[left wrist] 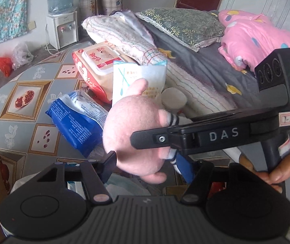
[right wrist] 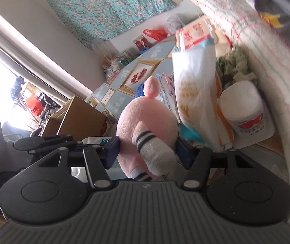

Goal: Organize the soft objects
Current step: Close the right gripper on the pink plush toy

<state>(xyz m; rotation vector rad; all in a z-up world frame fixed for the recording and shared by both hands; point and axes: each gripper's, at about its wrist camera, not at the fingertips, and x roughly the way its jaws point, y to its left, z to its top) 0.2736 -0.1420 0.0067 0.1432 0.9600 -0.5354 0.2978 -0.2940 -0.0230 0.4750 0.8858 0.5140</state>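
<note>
Plush toy (right wrist: 145, 120), pink, hanging above patterned table (left wrist: 23, 122), being pinched at sides by right gripper (right wrist: 148, 152), lying loose between half-open left gripper (left wrist: 153, 166) jaws; risking slipping, stuffing yielding under pads.

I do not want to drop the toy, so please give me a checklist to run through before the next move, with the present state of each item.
1. Right gripper jaws press both sides of the pink plush toy: ok.
2. Left gripper jaws grip the toy: cannot tell; the toy is between them.
3. Grippers apart from each other: not ok; the right one crosses close before the left jaws.
4. White packet clear of the toy: cannot tell; it stands close behind.
5. Cardboard box in view: ok.
</note>
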